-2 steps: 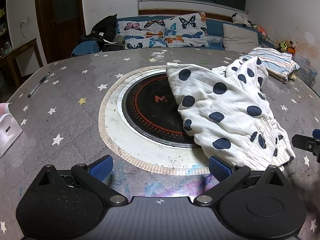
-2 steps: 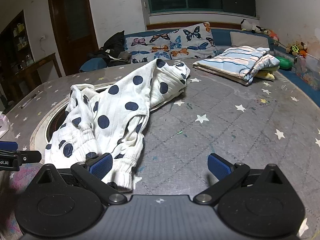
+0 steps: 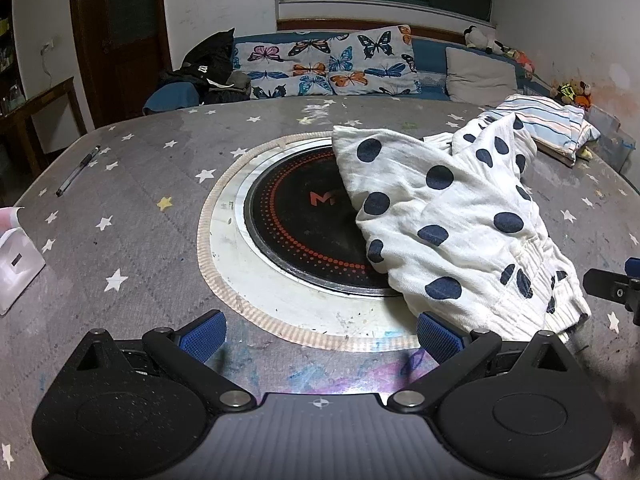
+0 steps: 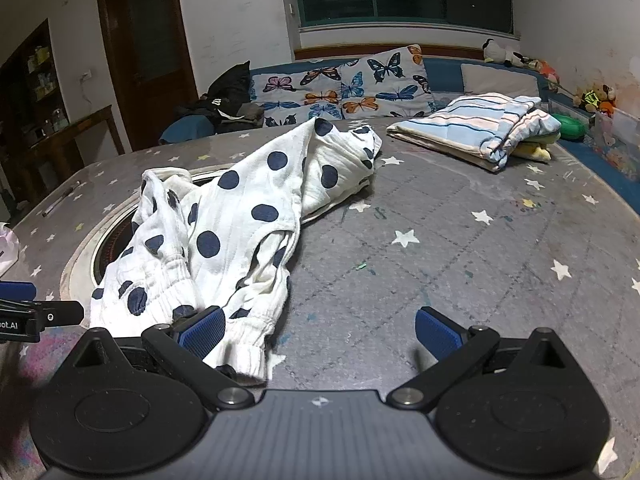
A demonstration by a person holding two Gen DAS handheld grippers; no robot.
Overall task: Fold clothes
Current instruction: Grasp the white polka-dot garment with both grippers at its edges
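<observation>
We've got both grippers, left gripper and right gripper, spread apart and empty; the floppy, light polka-dot garment sits just ahead, so we'd probably pinch its elastic cuffs.

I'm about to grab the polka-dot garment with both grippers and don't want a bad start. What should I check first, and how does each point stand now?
1. Left gripper open: ok, jaws wide apart, nothing between them.
2. Right gripper open: ok, jaws wide apart.
3. Polka-dot garment flat: not ok, it lies crumpled, partly over the round black cooktop.
4. Edge within reach: ok, the elastic hem lies right at the right gripper's left finger.
5. Room to spread it: ok, the star-print table cover is bare to its right; the folded striped cloth sits far back.
6. Garment's underside layers: cannot tell.
</observation>
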